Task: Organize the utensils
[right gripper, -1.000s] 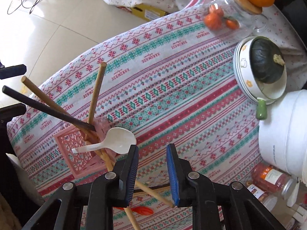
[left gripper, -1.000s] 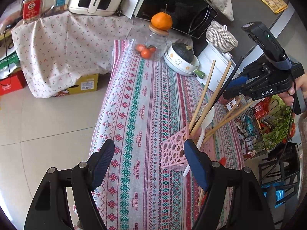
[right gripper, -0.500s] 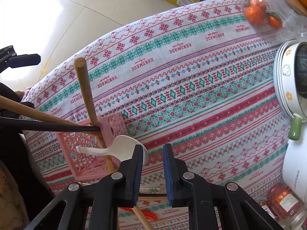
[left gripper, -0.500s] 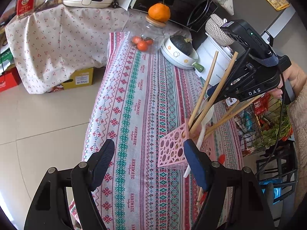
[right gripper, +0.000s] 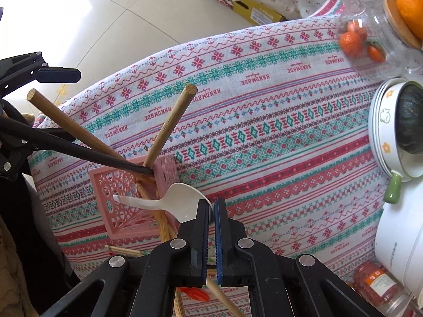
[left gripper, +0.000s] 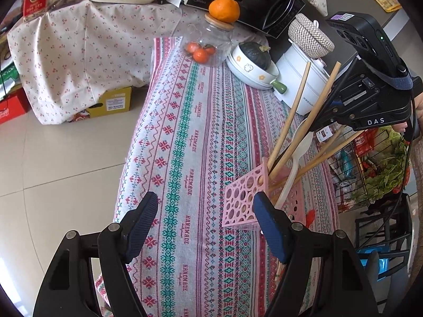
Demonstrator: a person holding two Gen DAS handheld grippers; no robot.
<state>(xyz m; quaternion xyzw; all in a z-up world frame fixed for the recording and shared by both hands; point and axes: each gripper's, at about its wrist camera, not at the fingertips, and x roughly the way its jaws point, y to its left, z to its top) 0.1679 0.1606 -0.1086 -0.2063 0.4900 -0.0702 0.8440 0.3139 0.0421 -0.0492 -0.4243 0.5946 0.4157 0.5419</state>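
Left gripper [left gripper: 205, 225]: black linkage arms, silver rivets, dark-blue textured pads [left gripper: 271, 228]. Right gripper [right gripper: 211, 212]: same black frame, silver rivets, blue ribbed pads [right gripper: 218, 235]. Its body [left gripper: 375, 97]: black housing, white "DAS" lettering, green LED, black cable. Skin, beige fuzzy sleeve [left gripper: 417, 174].

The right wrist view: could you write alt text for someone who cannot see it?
The right gripper pinches the bowl of a white spoon whose handle pokes into a pink perforated holder already stuffed with wooden sticks. It stands on a patterned tablecloth.
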